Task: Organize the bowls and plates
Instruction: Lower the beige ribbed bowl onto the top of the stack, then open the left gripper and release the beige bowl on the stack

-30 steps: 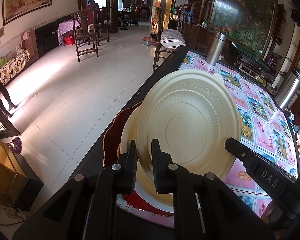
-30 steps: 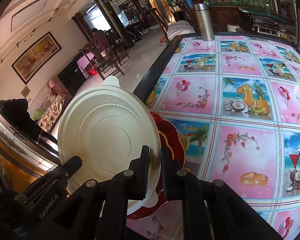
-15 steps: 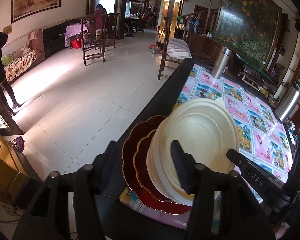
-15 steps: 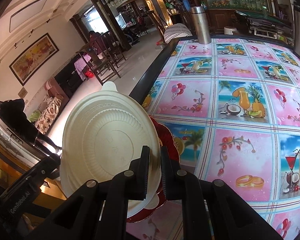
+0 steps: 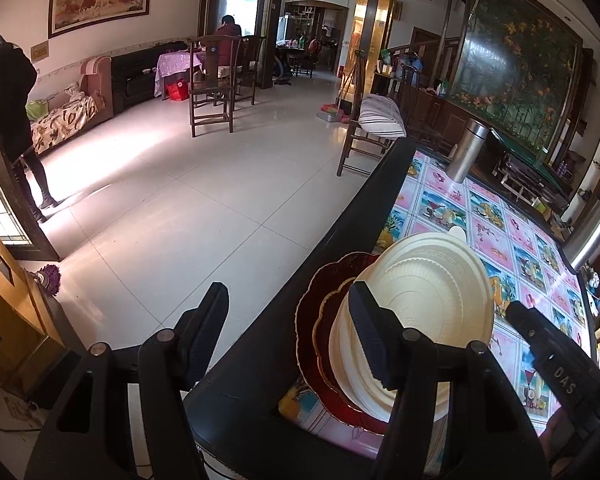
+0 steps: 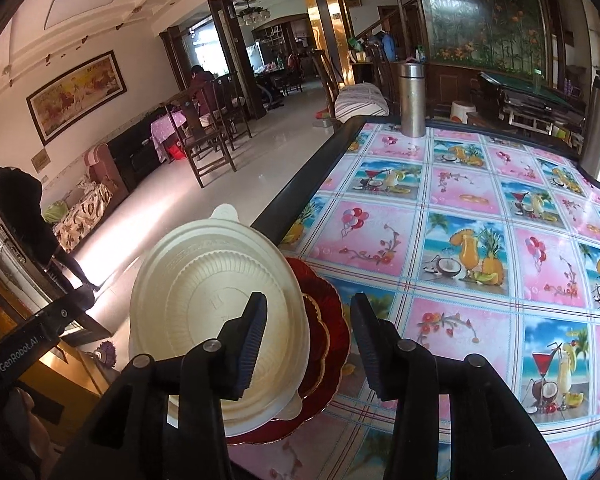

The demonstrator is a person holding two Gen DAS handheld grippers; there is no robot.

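cream bowl (image 6: pixel 216 300) upside down on red plates (image 6: pixel 328 328); left gripper (image 5: pixel 288 328) jaws spread, empty; right gripper (image 6: pixel 308 328) jaws opening, empty.

Dark-rimmed table (image 6: pixel 300 184) with pictured cloth (image 6: pixel 480 248): red plate stack (image 6: pixel 332 340), two steel flasks (image 6: pixel 411 100).

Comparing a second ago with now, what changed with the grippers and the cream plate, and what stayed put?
Both grippers let go of the cream plate. The left gripper opened first and backed off; the right gripper is opening now, nothing between its fingers. The cream plate now rests on the stack over the red plate. The red plate, flask and tablecloth stayed as they were.
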